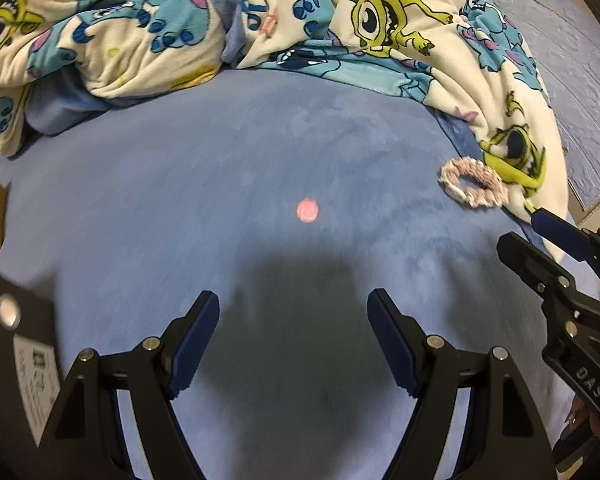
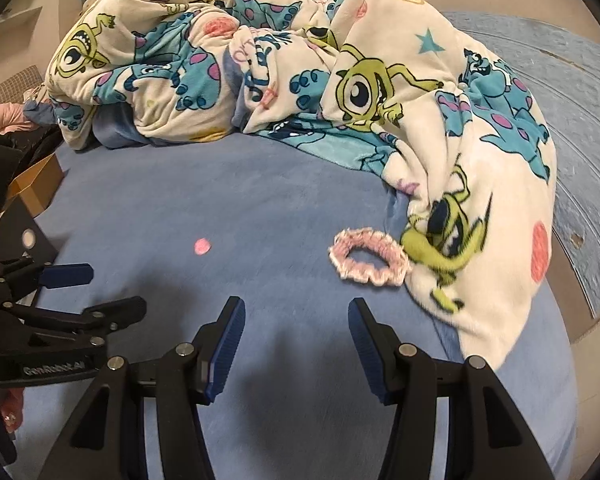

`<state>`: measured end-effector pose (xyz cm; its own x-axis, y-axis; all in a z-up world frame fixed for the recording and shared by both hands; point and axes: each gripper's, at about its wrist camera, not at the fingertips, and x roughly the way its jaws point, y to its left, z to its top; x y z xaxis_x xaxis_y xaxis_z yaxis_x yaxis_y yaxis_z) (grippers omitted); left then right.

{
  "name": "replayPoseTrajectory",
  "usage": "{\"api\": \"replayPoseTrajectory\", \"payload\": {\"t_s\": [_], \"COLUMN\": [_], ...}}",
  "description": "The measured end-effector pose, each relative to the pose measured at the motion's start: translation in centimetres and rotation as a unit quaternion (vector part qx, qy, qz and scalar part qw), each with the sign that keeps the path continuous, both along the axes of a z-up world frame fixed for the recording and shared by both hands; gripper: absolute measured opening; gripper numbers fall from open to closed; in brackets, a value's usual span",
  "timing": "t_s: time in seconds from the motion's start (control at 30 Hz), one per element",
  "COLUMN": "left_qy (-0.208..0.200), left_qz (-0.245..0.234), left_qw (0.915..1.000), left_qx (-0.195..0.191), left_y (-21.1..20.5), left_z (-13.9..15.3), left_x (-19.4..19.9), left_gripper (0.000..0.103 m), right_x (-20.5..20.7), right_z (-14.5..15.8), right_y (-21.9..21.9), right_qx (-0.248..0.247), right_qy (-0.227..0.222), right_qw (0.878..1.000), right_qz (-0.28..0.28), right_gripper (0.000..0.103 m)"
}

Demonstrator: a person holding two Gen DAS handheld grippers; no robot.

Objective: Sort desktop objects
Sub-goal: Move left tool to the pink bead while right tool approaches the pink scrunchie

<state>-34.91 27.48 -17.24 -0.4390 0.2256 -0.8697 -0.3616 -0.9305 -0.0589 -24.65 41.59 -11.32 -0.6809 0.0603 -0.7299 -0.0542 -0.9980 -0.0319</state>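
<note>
Above blue bedding (image 1: pixel 180 184), both hand-held grippers (image 1: pixel 293 322) (image 2: pixel 296 336) gape empty.

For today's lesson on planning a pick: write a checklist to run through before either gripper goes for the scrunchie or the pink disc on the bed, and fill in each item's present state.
1. Left gripper empty, jaws apart: ok.
2. Right gripper empty, jaws apart: ok.
3. Scrunchie in full view, nothing on it: ok.
4. Scrunchie apart from the blanket: not ok, it lies at the blanket's edge.
5. Pink disc lying alone on the blue sheet: ok.
6. A place to sort into: cannot tell; a box shows only in part at the left edge.
</note>
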Motion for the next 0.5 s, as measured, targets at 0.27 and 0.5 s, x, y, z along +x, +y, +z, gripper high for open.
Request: {"api": "replayPoseTrajectory", "payload": {"t_s": [0.27, 0.5], "left_qy": [-0.005, 0.001], "left_qz": [0.008, -0.005], "left_qw": [0.9999, 0.9999], "left_qx": [0.008, -0.015], "left_y": [1.4, 2.7], "left_z": [-2.0, -3.5], "left_x": [-4.3, -6.3], "left_gripper": [0.078, 0.077], "right_x": [-3.7, -6.3], "right_z": [-1.3, -3.0], "right_y": [1.0, 2.4], "right_qx": [0.011, 0.02], "right_qy": [-0.003, -0.018], "right_qw": [1.0, 1.0], "right_qz": [0.006, 0.003], "right_gripper": [0.055, 0.055]}}
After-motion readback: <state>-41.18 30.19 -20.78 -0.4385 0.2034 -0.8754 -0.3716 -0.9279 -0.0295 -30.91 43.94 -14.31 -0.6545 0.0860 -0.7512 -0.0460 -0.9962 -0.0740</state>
